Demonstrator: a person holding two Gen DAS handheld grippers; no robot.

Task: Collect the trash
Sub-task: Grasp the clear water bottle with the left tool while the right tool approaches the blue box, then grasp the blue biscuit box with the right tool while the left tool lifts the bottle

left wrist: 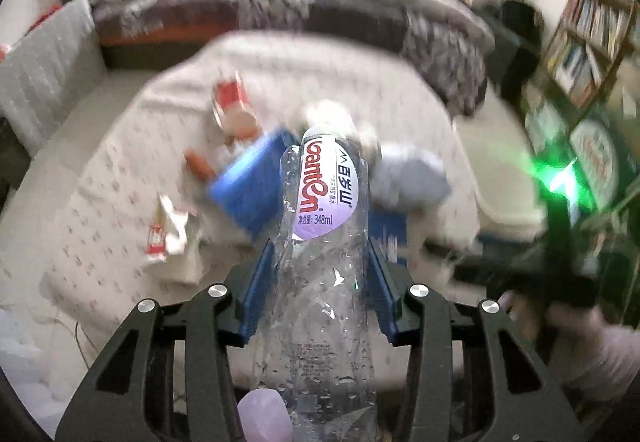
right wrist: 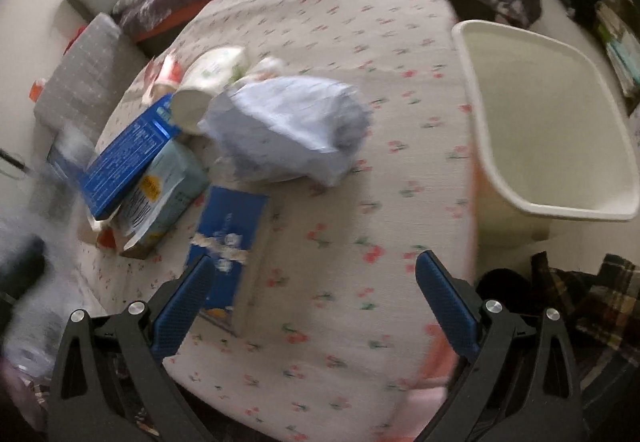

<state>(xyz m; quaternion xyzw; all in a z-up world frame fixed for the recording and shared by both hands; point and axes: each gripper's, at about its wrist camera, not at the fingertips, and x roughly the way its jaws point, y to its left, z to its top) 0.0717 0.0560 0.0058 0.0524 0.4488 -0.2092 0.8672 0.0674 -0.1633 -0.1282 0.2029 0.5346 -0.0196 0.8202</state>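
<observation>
At 2 o'clock, bin (right wrist: 552,122) waits; left gripper (left wrist: 322,242) fingers clamp bottle (left wrist: 320,242), carry level; right gripper (right wrist: 312,274) gapes empty.

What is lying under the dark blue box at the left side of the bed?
The dark blue box leans on a pale blue-green carton, which rests on the flowered bedsheet. How far the carton reaches beneath the box is covered, so anything else under it cannot be seen.

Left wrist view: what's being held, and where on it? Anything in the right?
The left gripper holds the clear water bottle around its lower body, below the label. The right gripper is open, empty.
</observation>
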